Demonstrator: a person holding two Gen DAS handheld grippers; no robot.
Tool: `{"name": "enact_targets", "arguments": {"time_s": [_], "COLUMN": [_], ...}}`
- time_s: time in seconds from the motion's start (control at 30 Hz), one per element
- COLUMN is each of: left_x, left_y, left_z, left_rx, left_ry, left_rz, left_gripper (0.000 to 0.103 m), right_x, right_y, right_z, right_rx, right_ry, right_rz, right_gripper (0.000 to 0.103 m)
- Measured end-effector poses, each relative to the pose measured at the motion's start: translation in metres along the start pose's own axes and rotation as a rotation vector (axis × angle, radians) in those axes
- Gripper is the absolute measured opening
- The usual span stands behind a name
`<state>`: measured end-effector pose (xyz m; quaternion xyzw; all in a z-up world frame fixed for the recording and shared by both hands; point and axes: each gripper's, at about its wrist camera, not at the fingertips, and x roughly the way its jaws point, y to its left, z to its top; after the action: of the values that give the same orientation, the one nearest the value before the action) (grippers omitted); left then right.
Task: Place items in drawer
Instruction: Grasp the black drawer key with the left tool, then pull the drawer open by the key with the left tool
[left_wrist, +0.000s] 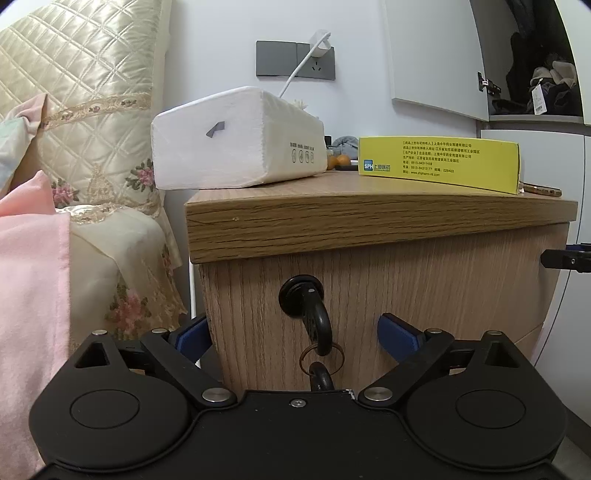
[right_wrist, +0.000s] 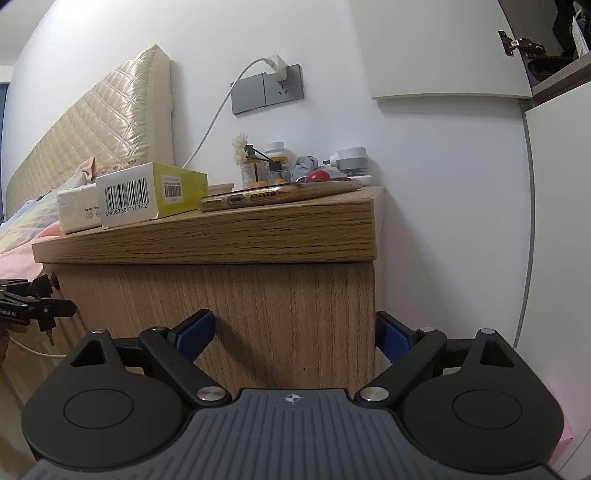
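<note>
Between the spread fingers of the left gripper (left_wrist: 295, 334) hangs the drawer's key (left_wrist: 314, 314). Above sits the yellow medicine box (left_wrist: 439, 164). Right gripper (right_wrist: 295, 334) gapes empty.

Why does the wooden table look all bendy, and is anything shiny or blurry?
Left wrist view: the fisheye lens bows the nightstand edge, and the tissue pack looks bright but sharp. Right wrist view: the wall curves at the corners, the phone glints, and the small bottles behind it are soft.
</note>
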<state>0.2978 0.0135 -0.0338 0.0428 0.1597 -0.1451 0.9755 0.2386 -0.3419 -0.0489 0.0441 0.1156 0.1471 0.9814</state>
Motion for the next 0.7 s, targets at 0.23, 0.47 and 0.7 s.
{"name": "enact_targets", "arguments": {"time_s": [0.23,0.47,0.7], "left_x": [0.0,-0.003,-0.011], "left_y": [0.0,-0.002,-0.005], "left_z": [0.0,-0.001,-0.004], "left_rx": [0.003,0.01,0.035], "left_ry": [0.004,0.007,0.008], "left_rz": [-0.001,0.006,0.005], "left_gripper": [0.093,0.092,0.092], "right_x": [-0.001,-0.005,-0.013], "right_y": [-0.002,-0.007,-0.008], "right_z": [-0.002,-0.003,-0.002], "right_rx": [-0.03,-0.038,-0.065], "right_ry": [-0.009,-0.017,-0.003], "right_rz": [0.02,0.066,0.105], "right_gripper": [0.093,0.094,0.094]}}
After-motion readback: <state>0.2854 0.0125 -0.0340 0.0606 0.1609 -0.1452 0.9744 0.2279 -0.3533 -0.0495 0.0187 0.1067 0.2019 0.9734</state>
